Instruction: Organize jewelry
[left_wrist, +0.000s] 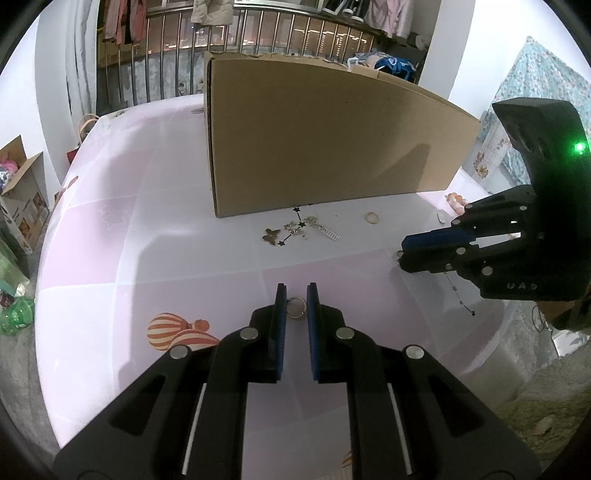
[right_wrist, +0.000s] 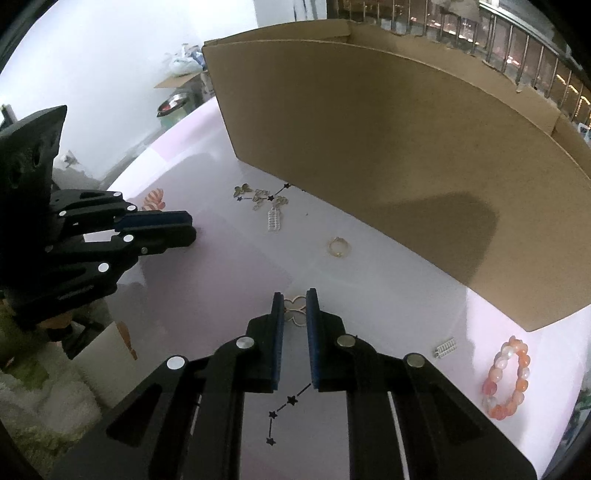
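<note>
In the left wrist view my left gripper (left_wrist: 296, 295) is shut on a small silver ring (left_wrist: 296, 308), its blue pads touching both sides just above the pink tablecloth (left_wrist: 184, 258). In the right wrist view my right gripper (right_wrist: 295, 297) is shut on a rose-gold clover-shaped piece (right_wrist: 295, 314), low over the cloth. Each gripper shows in the other's view: the right gripper (left_wrist: 400, 254) at the right, the left gripper (right_wrist: 192, 229) at the left. Loose pieces lie by the box: butterfly charms (left_wrist: 271, 236), a silver abacus charm (right_wrist: 273, 219), a gold ring (right_wrist: 338, 246).
A big cardboard box (left_wrist: 325, 136) stands across the back of the table, close behind the jewelry. An orange-and-white bead bracelet (right_wrist: 506, 376) and a small silver charm (right_wrist: 446, 347) lie at the right. The table edge (left_wrist: 48, 295) drops off on the left.
</note>
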